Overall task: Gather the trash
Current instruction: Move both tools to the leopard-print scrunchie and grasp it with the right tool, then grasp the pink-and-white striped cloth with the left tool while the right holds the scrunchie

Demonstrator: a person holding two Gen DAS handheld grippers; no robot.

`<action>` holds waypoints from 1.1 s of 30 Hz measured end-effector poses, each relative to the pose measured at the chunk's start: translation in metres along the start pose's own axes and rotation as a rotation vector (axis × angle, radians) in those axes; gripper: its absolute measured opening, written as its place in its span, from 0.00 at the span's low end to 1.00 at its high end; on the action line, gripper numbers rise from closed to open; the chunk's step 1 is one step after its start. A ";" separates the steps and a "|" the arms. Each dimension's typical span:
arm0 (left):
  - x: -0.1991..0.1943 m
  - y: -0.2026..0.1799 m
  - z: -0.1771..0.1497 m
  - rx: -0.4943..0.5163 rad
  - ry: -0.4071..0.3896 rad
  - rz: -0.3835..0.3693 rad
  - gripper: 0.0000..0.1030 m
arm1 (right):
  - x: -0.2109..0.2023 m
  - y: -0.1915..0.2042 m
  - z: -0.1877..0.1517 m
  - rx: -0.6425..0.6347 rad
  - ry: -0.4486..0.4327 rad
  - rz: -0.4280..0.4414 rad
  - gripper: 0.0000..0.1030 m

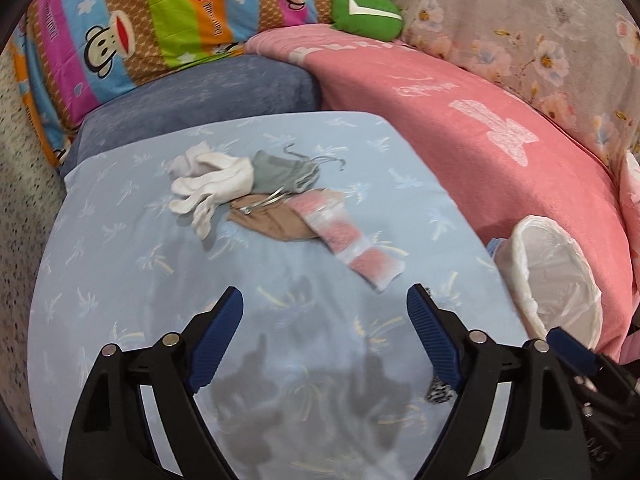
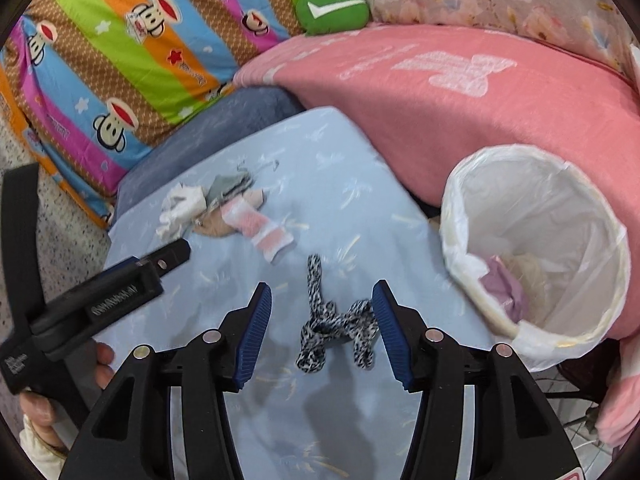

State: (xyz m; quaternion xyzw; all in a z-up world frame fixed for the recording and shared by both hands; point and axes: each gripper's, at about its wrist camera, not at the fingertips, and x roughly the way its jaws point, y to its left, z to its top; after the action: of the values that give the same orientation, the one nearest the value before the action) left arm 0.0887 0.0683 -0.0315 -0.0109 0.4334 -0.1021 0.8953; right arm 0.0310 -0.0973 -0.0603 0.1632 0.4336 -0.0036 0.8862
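At three o'clock of your empty, parted right gripper (image 2: pixel 322 330), the white-lined round bin (image 2: pixel 596 216) holds some scraps, while the black-and-white speckled knotted cord (image 2: pixel 320 332) between its pads and the small fabric pile (image 2: pixel 224 208) at eleven o'clock remain; your left gripper (image 1: pixel 325 338) gapes empty.

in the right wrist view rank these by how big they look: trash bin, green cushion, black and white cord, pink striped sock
1. trash bin, nearest the camera
2. black and white cord
3. green cushion and pink striped sock: look alike; the cushion lies farther back, so unranked
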 end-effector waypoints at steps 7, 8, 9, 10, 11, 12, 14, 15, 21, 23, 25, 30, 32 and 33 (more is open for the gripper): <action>0.013 0.025 -0.010 -0.044 0.037 0.024 0.79 | 0.041 0.012 -0.017 -0.019 0.077 -0.016 0.51; 0.015 0.027 -0.011 -0.049 0.043 0.026 0.80 | 0.046 0.014 -0.018 -0.024 0.085 -0.020 0.51; 0.017 0.029 -0.012 -0.056 0.049 0.028 0.80 | 0.049 0.013 -0.019 -0.027 0.092 -0.023 0.51; 0.019 0.032 -0.013 -0.060 0.053 0.027 0.80 | 0.053 0.014 -0.020 -0.029 0.100 -0.025 0.51; 0.021 0.033 -0.014 -0.064 0.058 0.029 0.80 | 0.058 0.015 -0.021 -0.030 0.107 -0.027 0.51; 0.023 0.035 -0.014 -0.067 0.064 0.029 0.80 | 0.061 0.014 -0.022 -0.031 0.112 -0.030 0.51; 0.028 0.037 -0.015 -0.069 0.074 0.028 0.80 | 0.066 0.015 -0.023 -0.035 0.122 -0.036 0.51; 0.030 0.038 -0.015 -0.070 0.077 0.027 0.80 | 0.069 0.014 -0.024 -0.034 0.125 -0.038 0.51; 0.044 0.039 -0.010 -0.082 0.097 0.020 0.80 | 0.080 0.013 -0.027 -0.053 0.142 -0.058 0.25; 0.048 0.038 -0.008 -0.082 0.101 0.016 0.80 | 0.082 0.013 -0.025 -0.058 0.146 -0.052 0.17; 0.053 0.036 -0.005 -0.080 0.104 0.010 0.80 | 0.082 0.012 -0.020 -0.047 0.143 -0.044 0.14; 0.066 0.024 0.010 -0.077 0.106 -0.015 0.80 | 0.074 0.011 0.005 -0.015 0.089 -0.028 0.13; 0.072 0.020 0.017 -0.087 0.100 -0.029 0.84 | 0.072 0.010 0.018 -0.003 0.069 -0.020 0.13; 0.076 0.018 0.021 -0.098 0.097 -0.035 0.85 | 0.070 0.010 0.023 0.000 0.060 -0.019 0.13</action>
State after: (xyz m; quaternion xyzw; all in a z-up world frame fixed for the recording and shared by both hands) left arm 0.1536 0.0699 -0.0791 -0.0572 0.4807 -0.0969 0.8697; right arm 0.0943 -0.0855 -0.0984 0.1590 0.4614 -0.0070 0.8728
